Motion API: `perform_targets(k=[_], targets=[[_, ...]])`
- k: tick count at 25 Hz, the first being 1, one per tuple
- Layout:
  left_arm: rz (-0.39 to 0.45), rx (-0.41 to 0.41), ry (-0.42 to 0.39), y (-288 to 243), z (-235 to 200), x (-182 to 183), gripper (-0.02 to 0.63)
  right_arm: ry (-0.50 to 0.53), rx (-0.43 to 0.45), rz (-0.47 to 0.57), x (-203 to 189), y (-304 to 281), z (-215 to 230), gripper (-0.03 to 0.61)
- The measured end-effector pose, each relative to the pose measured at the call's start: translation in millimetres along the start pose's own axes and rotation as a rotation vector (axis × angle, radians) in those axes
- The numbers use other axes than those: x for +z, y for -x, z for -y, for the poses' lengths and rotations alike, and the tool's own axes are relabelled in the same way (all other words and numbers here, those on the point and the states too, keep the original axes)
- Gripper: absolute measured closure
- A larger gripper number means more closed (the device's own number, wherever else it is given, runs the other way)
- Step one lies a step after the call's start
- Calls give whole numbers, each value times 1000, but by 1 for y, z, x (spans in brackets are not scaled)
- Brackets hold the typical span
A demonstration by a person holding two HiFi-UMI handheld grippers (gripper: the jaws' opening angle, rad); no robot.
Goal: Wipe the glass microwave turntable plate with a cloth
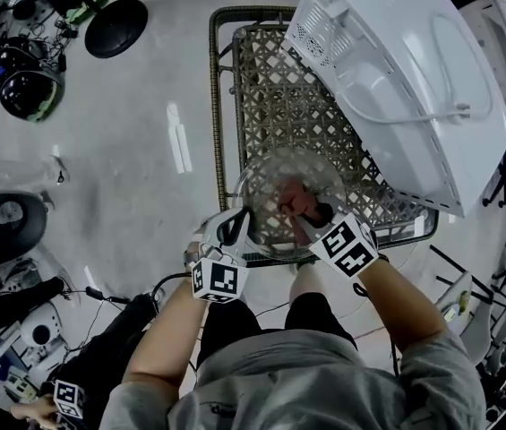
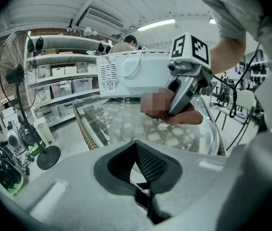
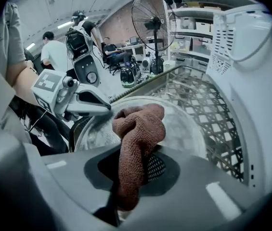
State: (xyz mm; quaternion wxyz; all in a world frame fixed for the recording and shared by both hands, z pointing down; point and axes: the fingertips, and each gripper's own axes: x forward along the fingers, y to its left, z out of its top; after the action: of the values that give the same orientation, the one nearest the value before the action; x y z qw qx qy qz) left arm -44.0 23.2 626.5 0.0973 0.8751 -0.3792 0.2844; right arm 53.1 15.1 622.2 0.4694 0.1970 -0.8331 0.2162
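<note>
The round clear glass turntable plate hangs over the near end of a wire-mesh table. My left gripper is shut on the plate's near-left rim; in the left gripper view its tips close at the edge of the plate. My right gripper is shut on a bunched reddish-brown cloth, which rests on the plate's top. In the right gripper view the cloth rises from my right gripper over the plate, with the left gripper on the far rim.
A white microwave stands on the mesh table just right of and behind the plate. A standing fan and shelves of boxes lie beyond. Equipment and cables crowd the floor at left. People stand in the distance.
</note>
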Motion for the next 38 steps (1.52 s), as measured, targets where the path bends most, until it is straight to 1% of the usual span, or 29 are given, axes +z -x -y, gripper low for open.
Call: perform_targets(k=[7, 10, 14, 15, 16, 17, 19, 21, 23, 25, 27, 29, 30, 38], targets=[[-4, -1, 4, 1, 0, 0, 617, -24, -157, -90, -51, 44, 55, 509], [-6, -3, 8, 0, -1, 1, 617, -25, -188, -101, -57, 51, 63, 509], [-7, -8, 12, -2, -1, 1, 617, -32, -202, -94, -56, 51, 65, 509], [-7, -9, 14, -1, -1, 1, 617, -18, -191, -79, -52, 50, 60, 509], [-7, -11, 17, -1, -1, 0, 617, 18, -165, -54, -45, 47, 51, 509], [-9, -14, 21, 0, -1, 0, 617, 81, -123, -21, -37, 44, 36, 509], [-13, -29, 34, -1, -2, 1, 617, 266, -12, 38, -18, 32, -7, 509], [-21, -52, 54, -1, -2, 1, 617, 464, 97, 74, -7, 17, -55, 509], [-30, -74, 72, -1, -1, 2, 617, 624, 173, 97, -1, 1, -94, 509], [-37, -95, 89, -1, 0, 2, 617, 738, 207, 116, 8, -13, -120, 509], [-41, -114, 111, -1, 0, 2, 617, 816, 213, 128, 20, -26, -134, 509], [-40, -134, 133, -1, -1, 0, 617, 862, 214, 125, 27, -35, -142, 509], [-39, -141, 138, 0, -1, 0, 617, 869, 216, 121, 28, -39, -144, 509], [-62, -153, 99, -2, 2, 1, 617, 745, 237, 91, 21, -40, -135, 511]])
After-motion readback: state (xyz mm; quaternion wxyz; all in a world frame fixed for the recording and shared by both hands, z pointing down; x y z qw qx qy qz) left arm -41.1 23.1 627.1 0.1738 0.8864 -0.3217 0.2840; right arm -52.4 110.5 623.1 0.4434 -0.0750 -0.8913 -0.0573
